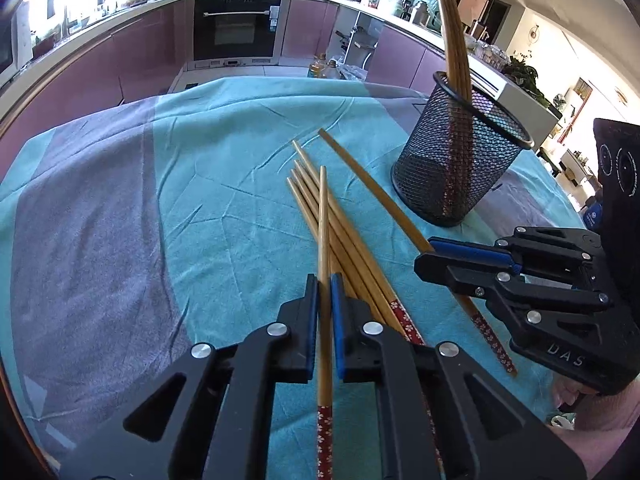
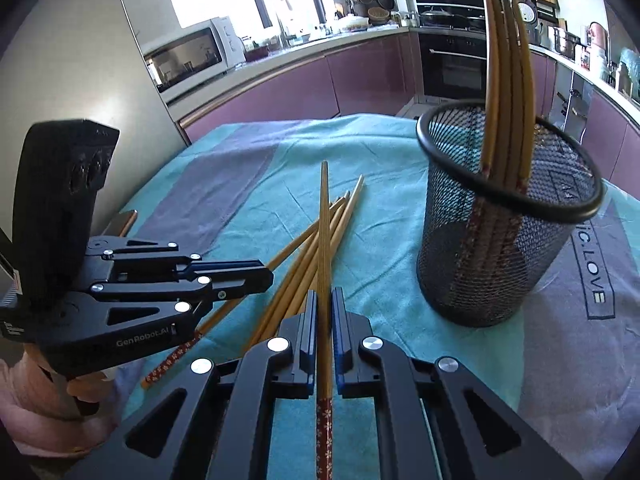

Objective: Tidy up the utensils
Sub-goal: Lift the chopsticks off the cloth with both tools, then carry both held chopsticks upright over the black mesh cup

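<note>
Gripping one chopstick in each gripper, pads closed on the wood.

My left gripper (image 1: 325, 312) pinches a chopstick (image 1: 323, 240); my right gripper (image 2: 325, 320) pinches another chopstick (image 2: 324, 240). Just beyond lie loose chopsticks (image 1: 340, 220) on the cloth (image 1: 224, 200); farther right stands the mesh holder (image 1: 460, 160).

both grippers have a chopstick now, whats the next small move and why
Probably lift the right gripper and carry its chopstick toward the mesh cup, then tip it upright. Both grippers are shut on single chopsticks, the cup already holds several standing ones, and it sits closest to the right side. The left gripper can follow with its chopstick.
</note>
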Demonstrator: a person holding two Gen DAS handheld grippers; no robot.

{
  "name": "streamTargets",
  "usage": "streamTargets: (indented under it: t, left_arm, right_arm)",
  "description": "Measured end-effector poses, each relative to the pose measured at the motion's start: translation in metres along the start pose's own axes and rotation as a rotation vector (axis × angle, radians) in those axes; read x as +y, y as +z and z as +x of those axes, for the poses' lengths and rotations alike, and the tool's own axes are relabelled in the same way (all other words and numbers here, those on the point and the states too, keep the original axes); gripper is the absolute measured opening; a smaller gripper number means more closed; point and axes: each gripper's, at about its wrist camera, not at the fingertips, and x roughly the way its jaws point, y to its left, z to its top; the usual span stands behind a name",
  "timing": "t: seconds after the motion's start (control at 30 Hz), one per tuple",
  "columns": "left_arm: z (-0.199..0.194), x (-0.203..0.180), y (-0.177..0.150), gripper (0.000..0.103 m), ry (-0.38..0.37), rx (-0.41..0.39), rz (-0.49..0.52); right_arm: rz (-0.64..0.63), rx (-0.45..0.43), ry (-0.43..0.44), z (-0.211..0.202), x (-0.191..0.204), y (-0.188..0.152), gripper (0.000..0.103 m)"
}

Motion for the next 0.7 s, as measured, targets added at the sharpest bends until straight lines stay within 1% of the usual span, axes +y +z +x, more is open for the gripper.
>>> streamTargets:
  t: [0.4,0.7]
  left_arm:
    - [-0.039,-0.009,-0.002,0.007,-0.043,-0.080,0.018]
    - [-0.062,-0.015,0.000,0.007,-0.076,-0.117,0.029]
  right_arm:
    - [0.006,-0.072,0.013,-0.031,0.000,0.001,0.006]
    - [0.017,-0.121,0.012,-0.055,-0.005,-0.001,0.006]
